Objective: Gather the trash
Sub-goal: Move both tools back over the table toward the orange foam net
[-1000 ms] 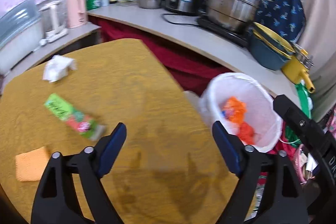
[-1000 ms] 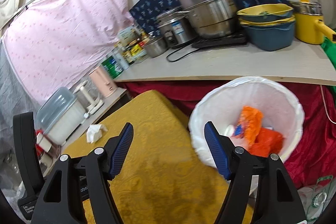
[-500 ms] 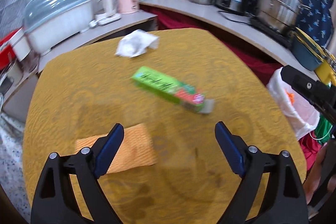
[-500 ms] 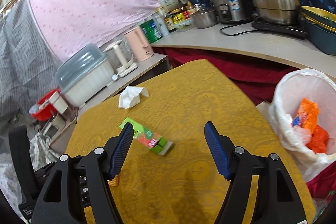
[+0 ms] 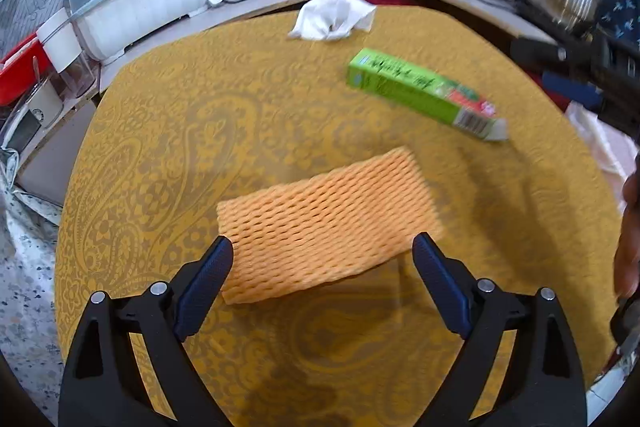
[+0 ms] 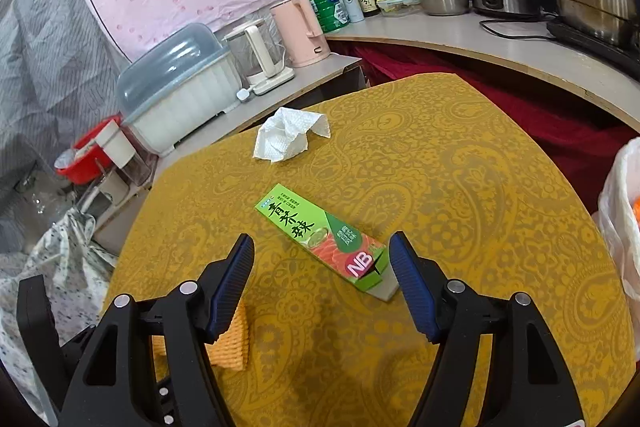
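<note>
On the yellow patterned table (image 5: 192,131) lie three pieces of trash. An orange foam net (image 5: 328,223) lies flat right in front of my left gripper (image 5: 322,241), whose jaws stand open on either side of its near end without touching it. The green carton (image 6: 288,215) lies at an angle under my right gripper (image 6: 321,238); its near end sits between the open jaws, apart from the pads. A crumpled white tissue (image 6: 290,135) rests near the table's far edge. The carton (image 5: 420,93) and tissue (image 5: 332,15) also show in the left wrist view.
A bin lined with a white bag (image 6: 618,219) stands off the table's right edge. Behind the table runs a counter (image 6: 500,47) with pots, bottles, a pink kettle (image 6: 300,31) and a lidded dish box (image 6: 180,87). A hand (image 5: 630,227) shows at the right.
Both grippers have swung left from the bin to the table and sunk closer to it. The foam net now lies between the left jaws, the carton's end between the right jaws.
</note>
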The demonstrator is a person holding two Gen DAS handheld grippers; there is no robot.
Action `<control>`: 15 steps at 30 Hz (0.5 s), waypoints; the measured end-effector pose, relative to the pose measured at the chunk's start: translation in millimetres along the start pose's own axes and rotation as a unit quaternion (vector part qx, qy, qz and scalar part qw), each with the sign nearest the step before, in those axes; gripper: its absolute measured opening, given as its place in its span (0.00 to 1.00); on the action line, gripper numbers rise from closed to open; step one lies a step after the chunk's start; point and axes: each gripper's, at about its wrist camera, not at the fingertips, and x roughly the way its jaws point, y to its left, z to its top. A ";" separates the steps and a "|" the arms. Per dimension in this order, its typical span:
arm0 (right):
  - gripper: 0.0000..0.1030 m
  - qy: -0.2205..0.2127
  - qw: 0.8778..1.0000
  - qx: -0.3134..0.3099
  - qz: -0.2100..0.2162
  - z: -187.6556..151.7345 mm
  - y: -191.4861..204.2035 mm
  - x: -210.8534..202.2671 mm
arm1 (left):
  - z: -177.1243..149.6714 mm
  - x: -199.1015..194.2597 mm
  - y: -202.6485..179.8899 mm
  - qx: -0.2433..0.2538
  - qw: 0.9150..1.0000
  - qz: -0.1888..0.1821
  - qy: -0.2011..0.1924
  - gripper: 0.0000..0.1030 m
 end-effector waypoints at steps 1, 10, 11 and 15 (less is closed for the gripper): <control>0.66 0.007 1.000 -0.004 -0.001 0.8 0.9 7.4 | 0.2 3.7 1.3 -0.003 1.000 0.001 0.003 0.84; 0.66 0.046 0.998 -0.042 -0.019 4.8 4.3 50.3 | 6.7 17.6 6.3 -0.023 1.000 -0.001 0.008 0.82; 0.66 0.048 0.998 -0.045 -0.020 5.6 4.1 53.5 | 8.2 17.9 7.4 -0.032 0.999 -0.002 0.008 0.80; 0.66 0.047 0.998 -0.043 -0.021 9.0 1.9 57.6 | 18.0 21.4 8.5 -0.064 0.998 0.009 0.013 0.69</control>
